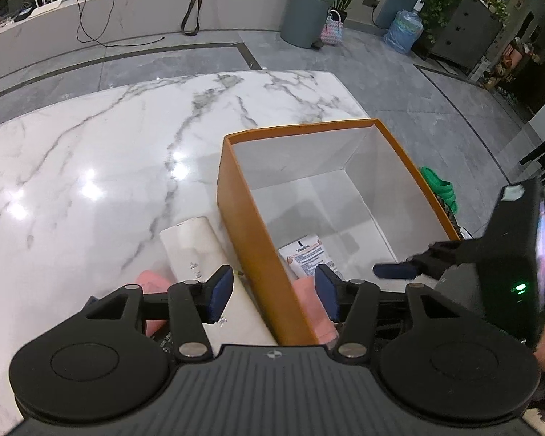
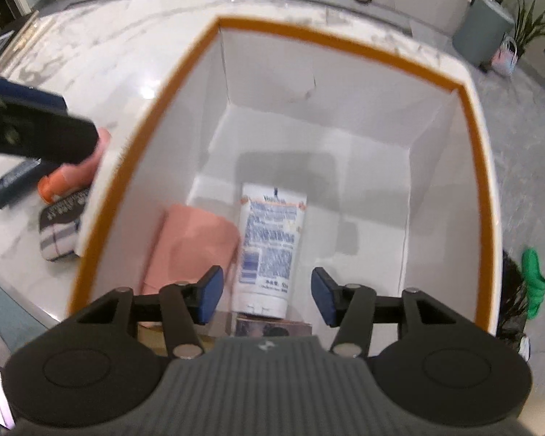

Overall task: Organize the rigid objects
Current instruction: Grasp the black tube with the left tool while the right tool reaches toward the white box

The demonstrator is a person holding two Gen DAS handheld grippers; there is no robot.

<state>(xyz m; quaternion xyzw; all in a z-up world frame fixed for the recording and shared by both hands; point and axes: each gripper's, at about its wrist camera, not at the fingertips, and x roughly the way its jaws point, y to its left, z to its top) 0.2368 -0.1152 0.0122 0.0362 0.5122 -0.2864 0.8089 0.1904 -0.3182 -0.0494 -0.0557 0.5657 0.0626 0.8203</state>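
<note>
An orange box (image 1: 250, 239) with white inner walls (image 2: 432, 189) stands on the marble table (image 1: 91, 152). Inside lie a white tube (image 2: 269, 250) with blue print and a pink flat pack (image 2: 189, 243); both also show in the left wrist view, the tube (image 1: 309, 256) and the pack (image 1: 316, 309). My right gripper (image 2: 267, 294) is open and empty, hanging over the box above the tube. My left gripper (image 1: 274, 294) is open and empty, straddling the box's left wall. A white bottle (image 1: 200, 250) lies outside the box beside it.
Left of the box lie an orange-capped pink bottle (image 2: 72, 178), a dark flat item (image 2: 14, 185) and a grey striped pouch (image 2: 60, 229). A green object (image 2: 534, 283) hangs past the table's right edge. A grey bin (image 1: 309, 14) stands on the floor beyond.
</note>
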